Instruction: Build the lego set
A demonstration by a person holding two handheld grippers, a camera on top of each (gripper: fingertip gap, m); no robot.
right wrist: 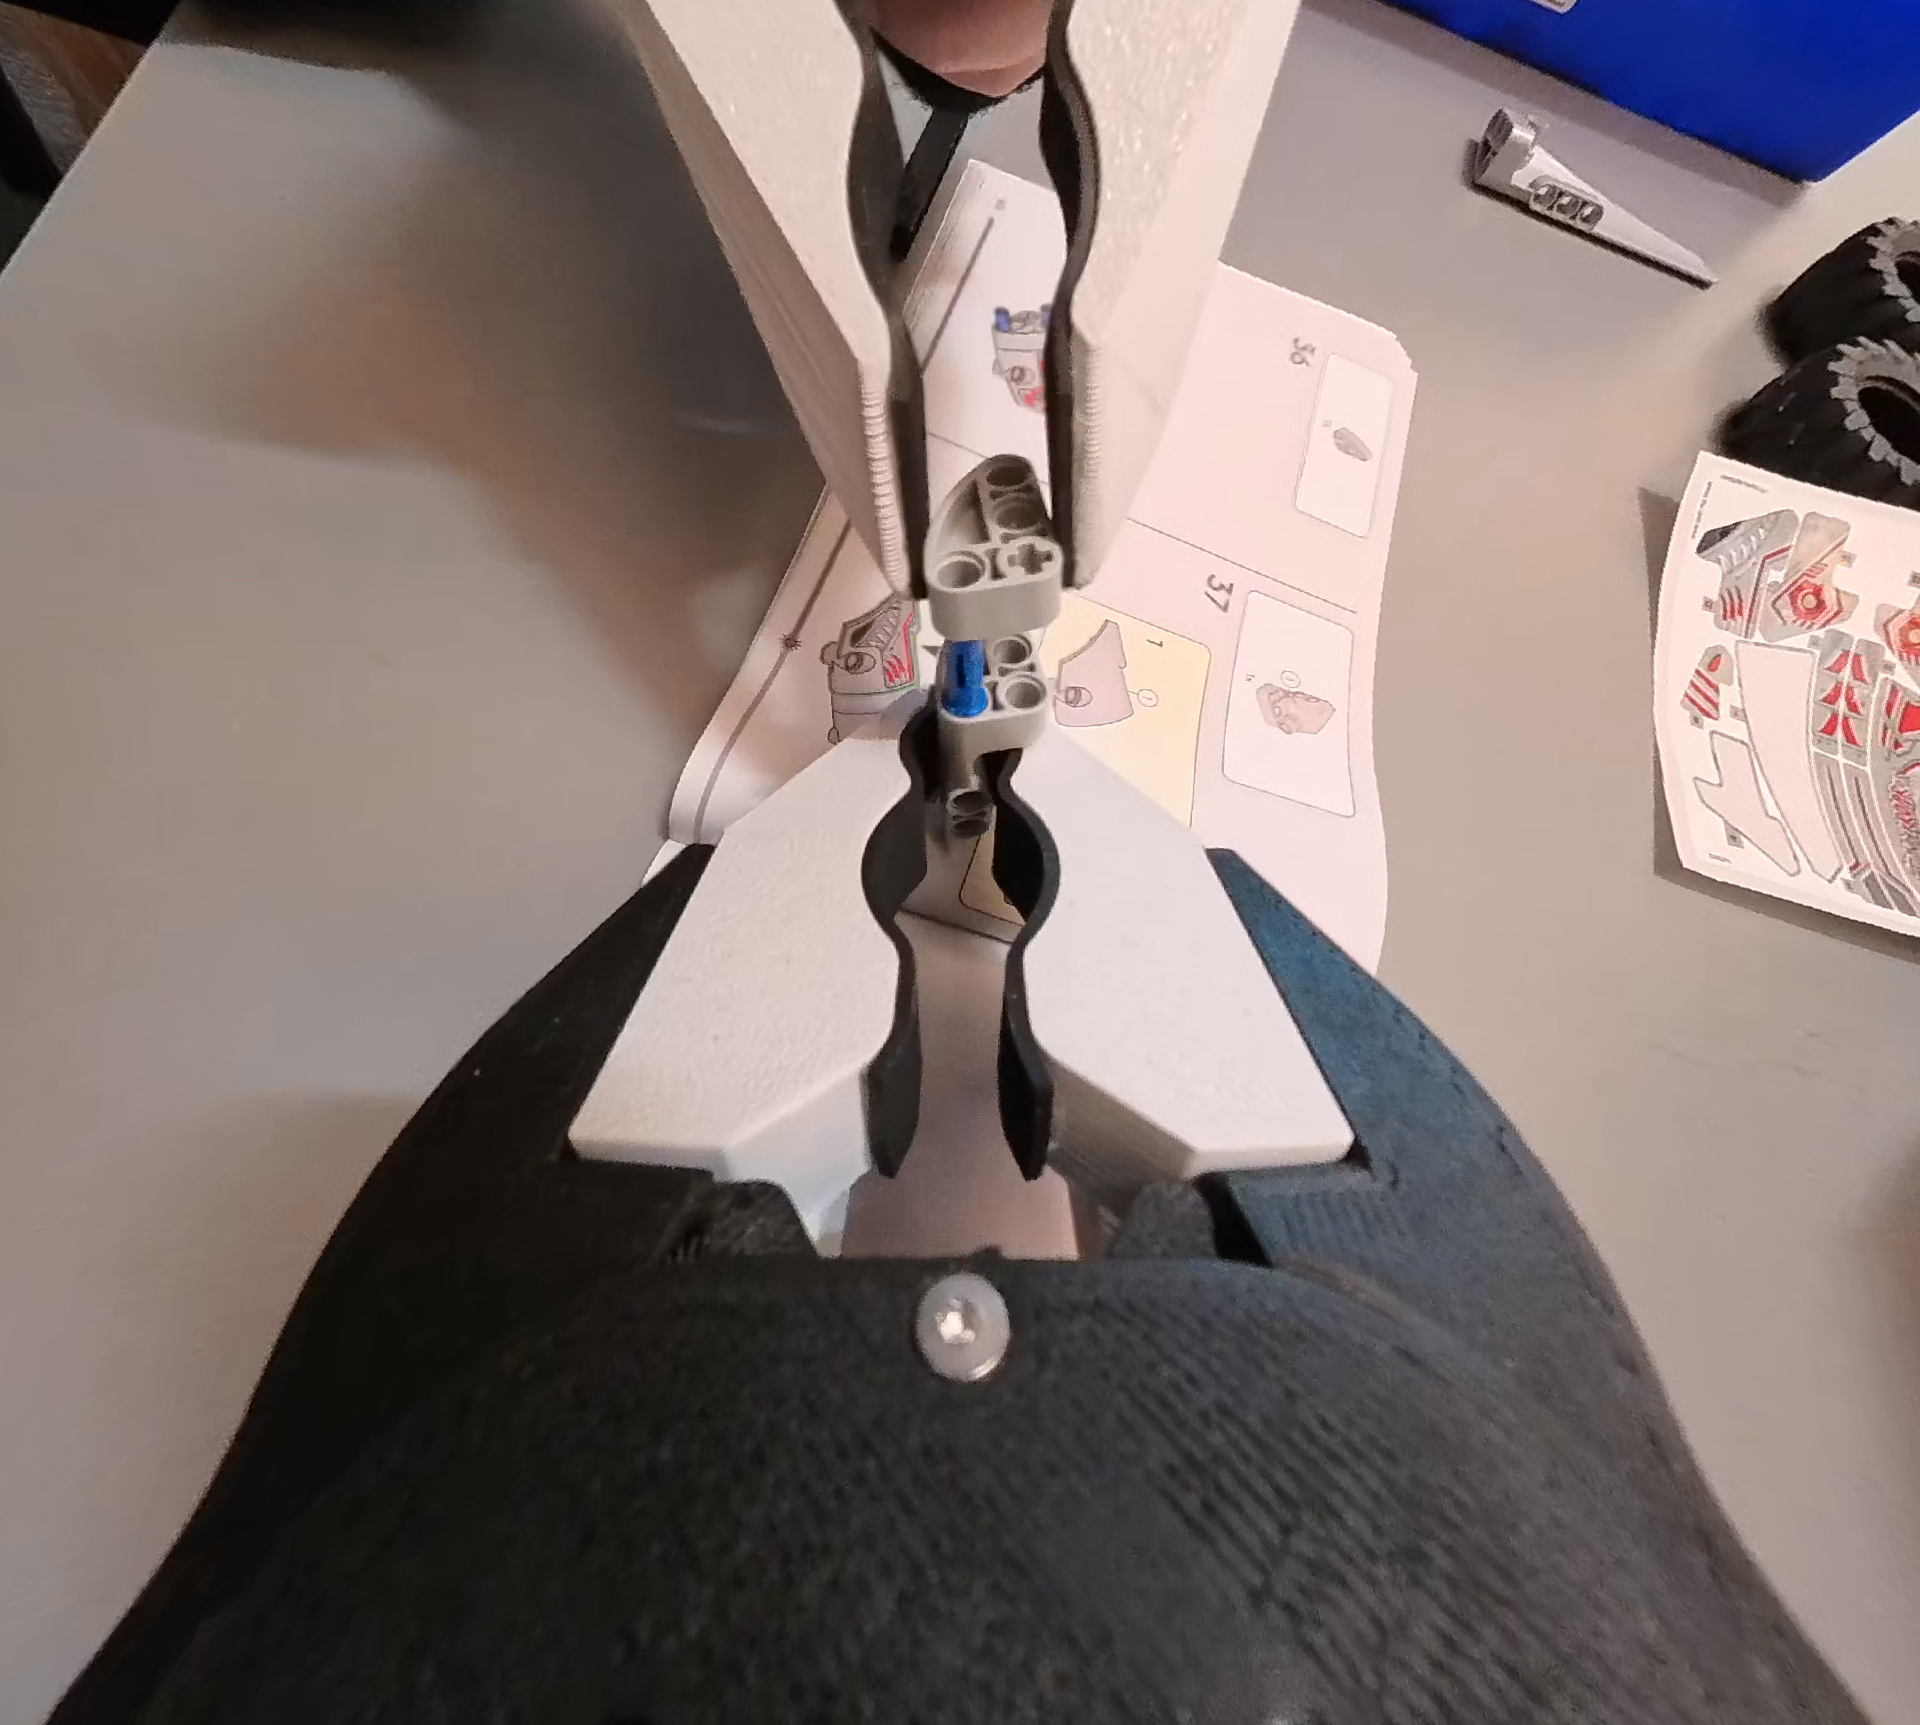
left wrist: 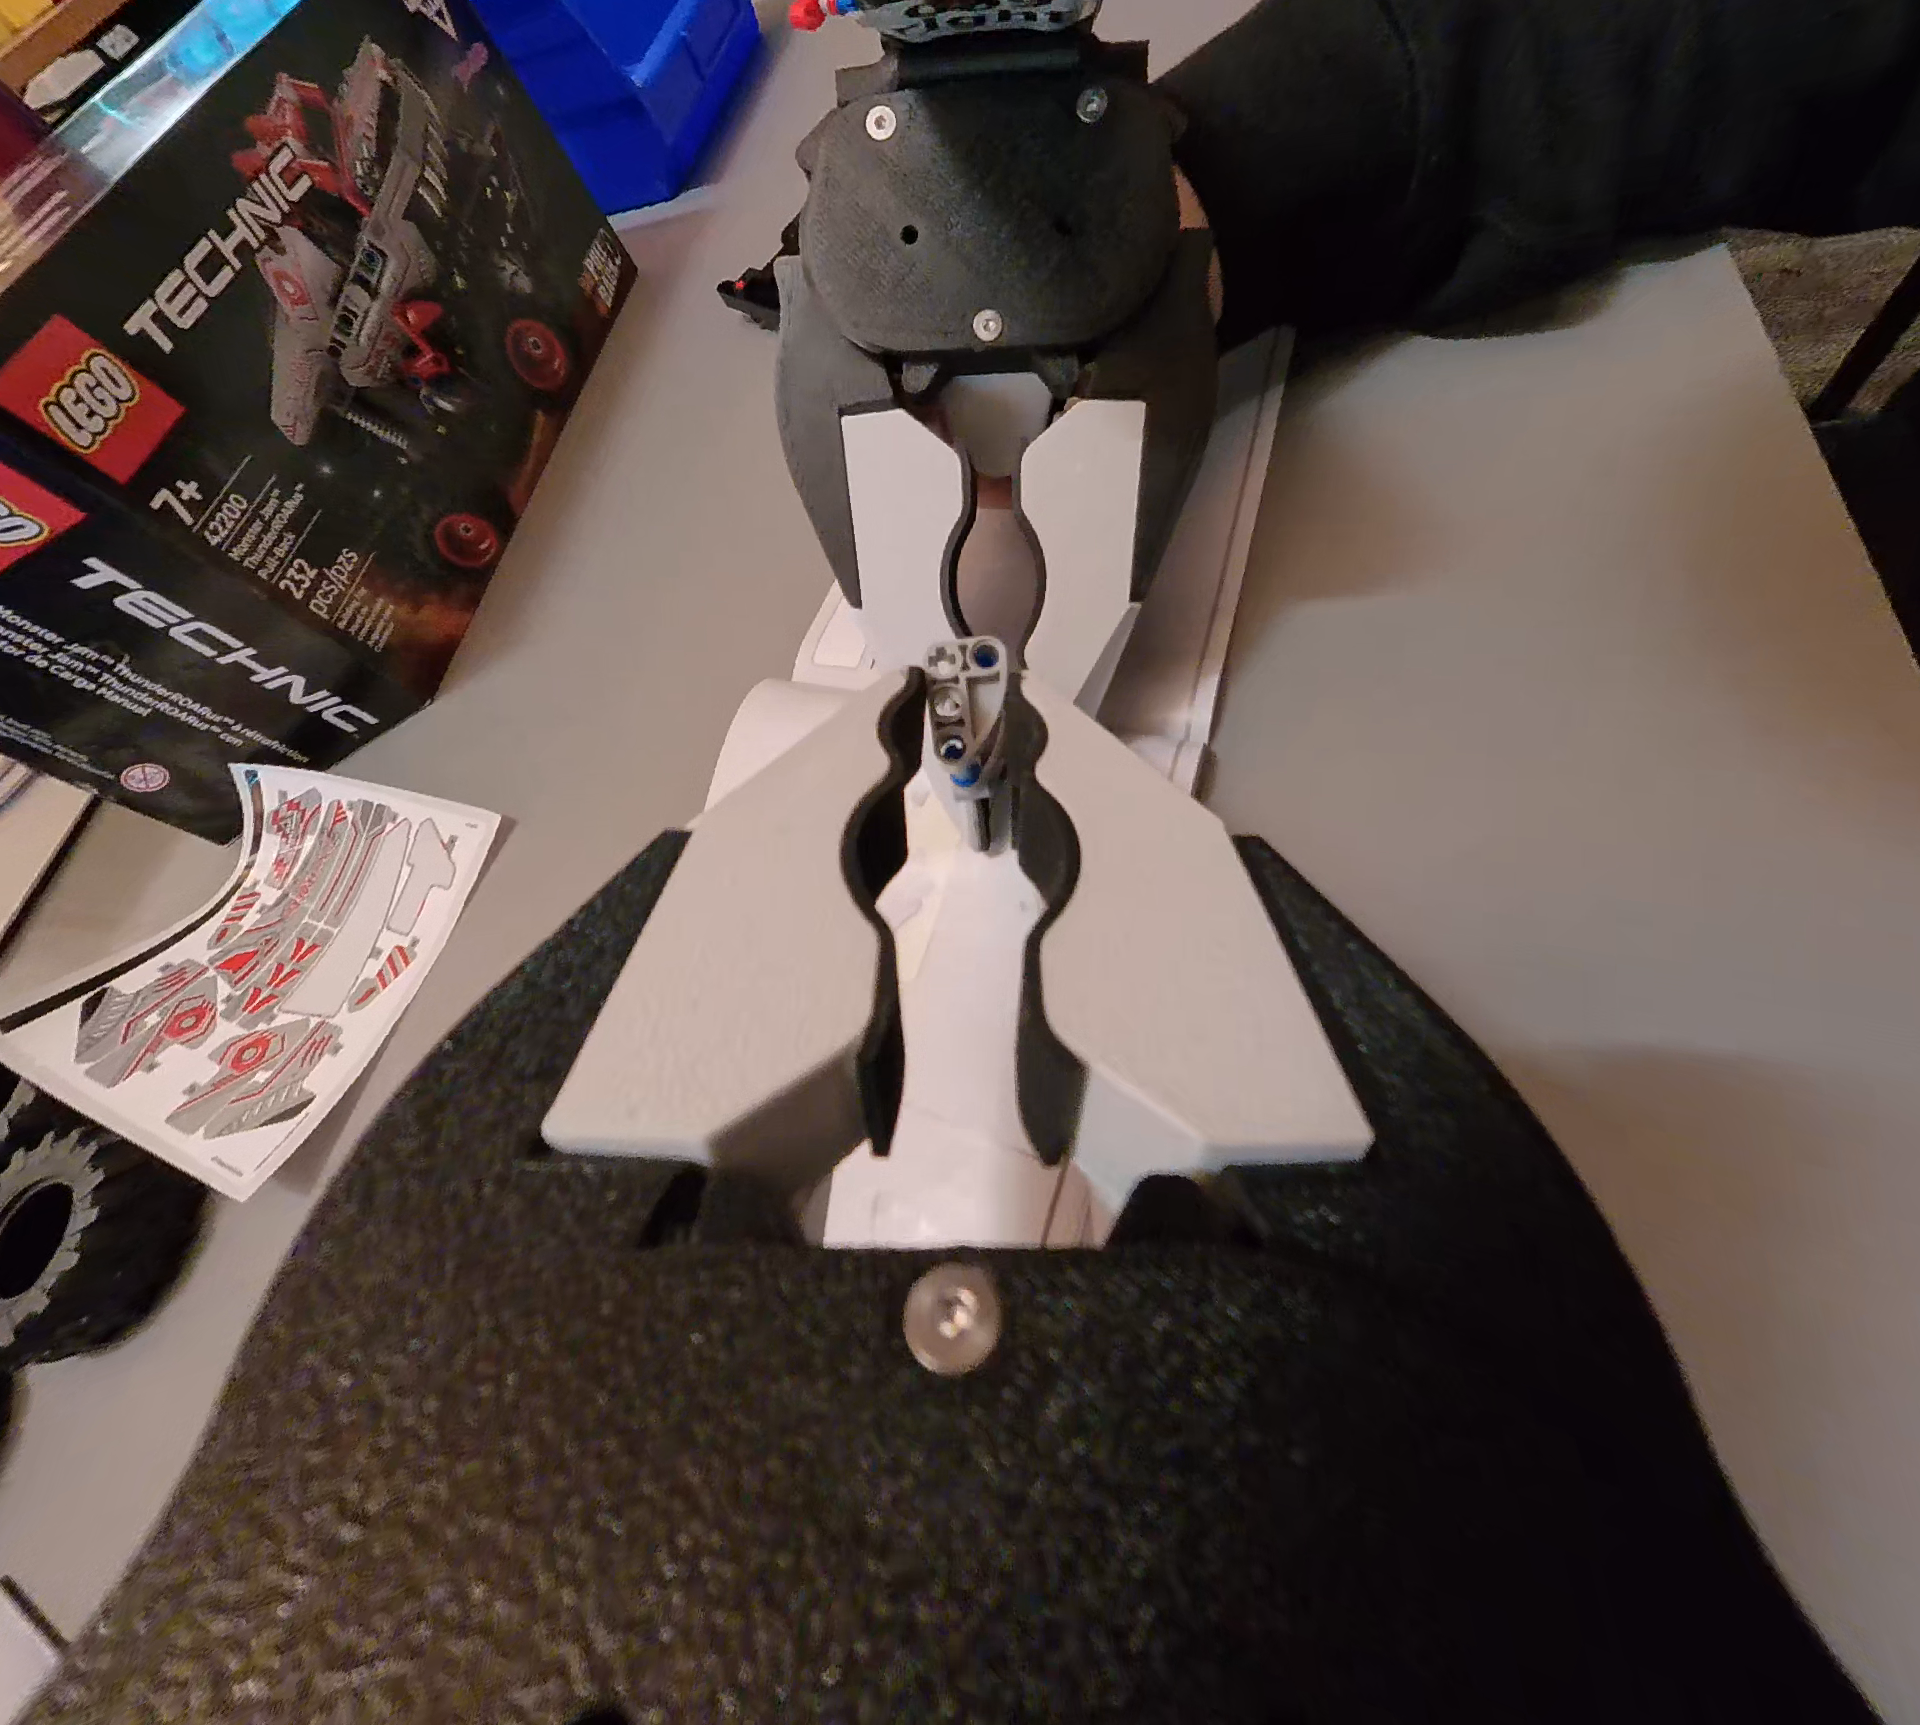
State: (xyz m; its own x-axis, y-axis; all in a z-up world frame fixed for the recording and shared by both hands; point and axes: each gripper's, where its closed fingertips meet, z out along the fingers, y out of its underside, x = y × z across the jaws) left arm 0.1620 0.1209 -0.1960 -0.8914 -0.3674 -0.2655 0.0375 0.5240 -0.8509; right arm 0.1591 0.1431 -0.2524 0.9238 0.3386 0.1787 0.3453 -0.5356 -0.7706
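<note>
My left gripper (left wrist: 961,719) is shut on a small grey curved piece (right wrist: 992,548) with round holes. It also shows in the right wrist view (right wrist: 992,579), coming down from the top. My right gripper (right wrist: 961,745) is shut on a small grey piece with a blue pin (right wrist: 982,704) and holds it upright. The two pieces meet tip to tip above the open instruction booklet (right wrist: 1278,532); I cannot tell whether they touch. In the left wrist view the right gripper (left wrist: 987,626) faces mine, and the grey pieces (left wrist: 961,709) overlap between the tips.
The set's box (left wrist: 260,387) stands at the left, with a blue bin (left wrist: 623,13) behind it. A sticker sheet (left wrist: 260,969) and black tyres (right wrist: 1849,387) lie beside the booklet. A grey wedge panel (right wrist: 1579,195) lies near the bin. A black sleeve (left wrist: 1507,96) holds the right gripper. Tip to tip, the grippers are about 6 cm apart.
</note>
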